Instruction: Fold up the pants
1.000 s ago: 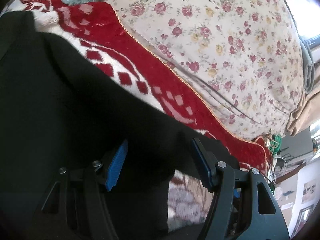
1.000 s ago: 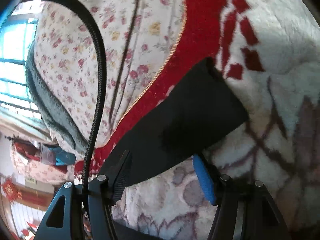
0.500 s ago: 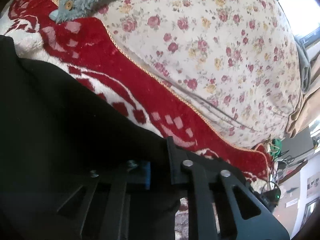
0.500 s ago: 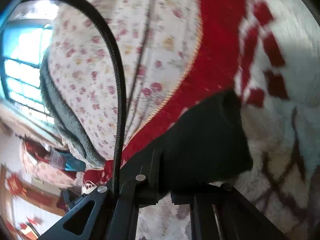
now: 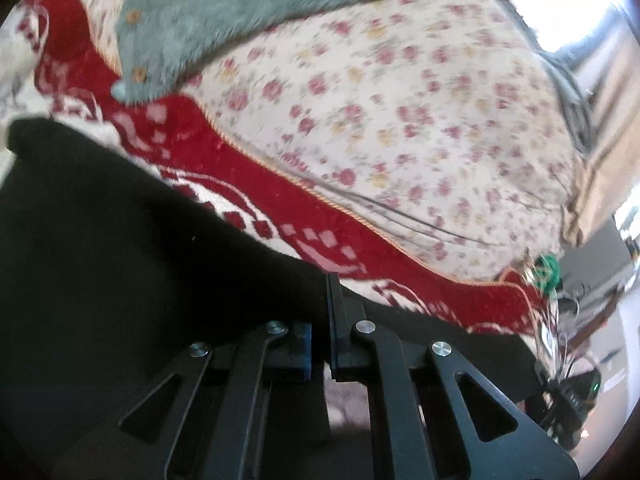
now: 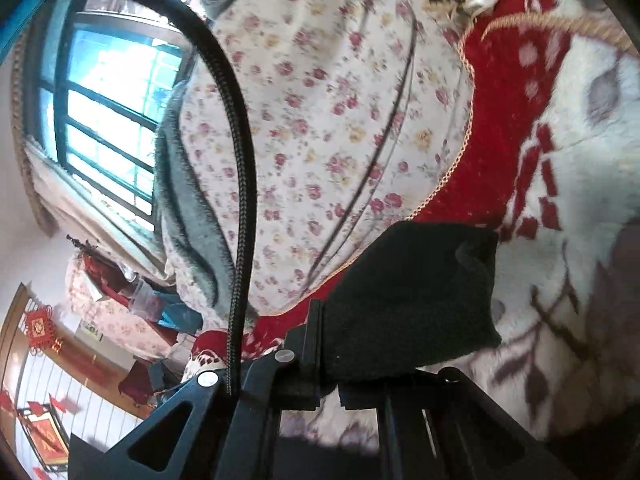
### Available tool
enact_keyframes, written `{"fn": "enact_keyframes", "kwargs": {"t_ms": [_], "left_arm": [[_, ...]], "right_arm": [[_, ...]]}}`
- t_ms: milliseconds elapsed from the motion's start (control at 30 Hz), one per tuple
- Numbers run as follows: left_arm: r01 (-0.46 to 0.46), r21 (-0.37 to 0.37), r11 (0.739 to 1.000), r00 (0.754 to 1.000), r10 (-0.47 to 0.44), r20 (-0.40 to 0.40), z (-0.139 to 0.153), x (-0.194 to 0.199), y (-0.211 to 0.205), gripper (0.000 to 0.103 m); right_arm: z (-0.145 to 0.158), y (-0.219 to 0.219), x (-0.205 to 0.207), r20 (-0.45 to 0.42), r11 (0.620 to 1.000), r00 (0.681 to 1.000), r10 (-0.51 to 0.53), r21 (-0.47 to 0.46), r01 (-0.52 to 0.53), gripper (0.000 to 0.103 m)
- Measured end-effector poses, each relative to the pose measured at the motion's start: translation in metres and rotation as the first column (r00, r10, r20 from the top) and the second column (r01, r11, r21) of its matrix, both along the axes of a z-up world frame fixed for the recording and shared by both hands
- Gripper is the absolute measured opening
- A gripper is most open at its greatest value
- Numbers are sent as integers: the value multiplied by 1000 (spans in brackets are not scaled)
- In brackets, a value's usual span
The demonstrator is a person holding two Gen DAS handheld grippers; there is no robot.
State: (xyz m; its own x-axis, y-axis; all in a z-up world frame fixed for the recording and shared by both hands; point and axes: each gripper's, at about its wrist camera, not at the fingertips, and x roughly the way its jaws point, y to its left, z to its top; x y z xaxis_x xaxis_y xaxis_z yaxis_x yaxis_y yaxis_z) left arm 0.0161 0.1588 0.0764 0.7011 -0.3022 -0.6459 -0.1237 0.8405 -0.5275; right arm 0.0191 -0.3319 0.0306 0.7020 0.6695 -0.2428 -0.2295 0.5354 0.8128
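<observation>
A bed fills both views, covered by a red and white patterned blanket (image 5: pixel 328 216) with a floral quilt (image 5: pixel 400 120) heaped behind it and a grey-green fleece garment (image 5: pixel 248 12) thrown over the top; a barred window (image 6: pixel 108 128) is seen in the right wrist view. The black pants (image 5: pixel 120 260) are spread on the blanket. An edge of the cloth is pinched between the closed fingers of the left gripper (image 5: pixel 320 344), and one leg end (image 6: pixel 412 296) is clamped by the closed fingers of the right gripper (image 6: pixel 328 360), where it appears raised off the blanket.

Several failures can be foreseen. Only a thin margin of cloth seems to be caught on each side, so a slip is likely if the fabric is pulled taut or jerked. If the two hands are carried unevenly, the fold would be laid skewed and the hems left out of line. The plush blanket could drag on the cloth and bunch it. A braided cable (image 6: pixel 240 184) looping near the right gripper could snag on the bedding.
</observation>
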Motion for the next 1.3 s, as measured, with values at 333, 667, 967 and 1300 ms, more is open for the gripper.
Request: {"fn": "enact_keyframes", "kwargs": {"t_ms": [333, 667, 967, 1300], "left_arm": [[53, 124, 991, 999, -53, 4, 2, -111, -15, 5], [25, 147, 989, 996, -13, -85, -54, -132, -21, 5], [39, 166, 985, 998, -31, -52, -45, -139, -33, 5], [34, 174, 984, 998, -24, -61, -53, -141, -38, 5]], "right_arm": [[-4, -6, -105, -12, 985, 1000, 2, -171, -4, 5], [-60, -33, -116, -174, 986, 978, -119, -140, 95, 23], [-11, -32, -133, -29, 892, 979, -202, -418, 171, 8], [-20, -34, -131, -84, 833, 974, -212, -537, 135, 8]]}}
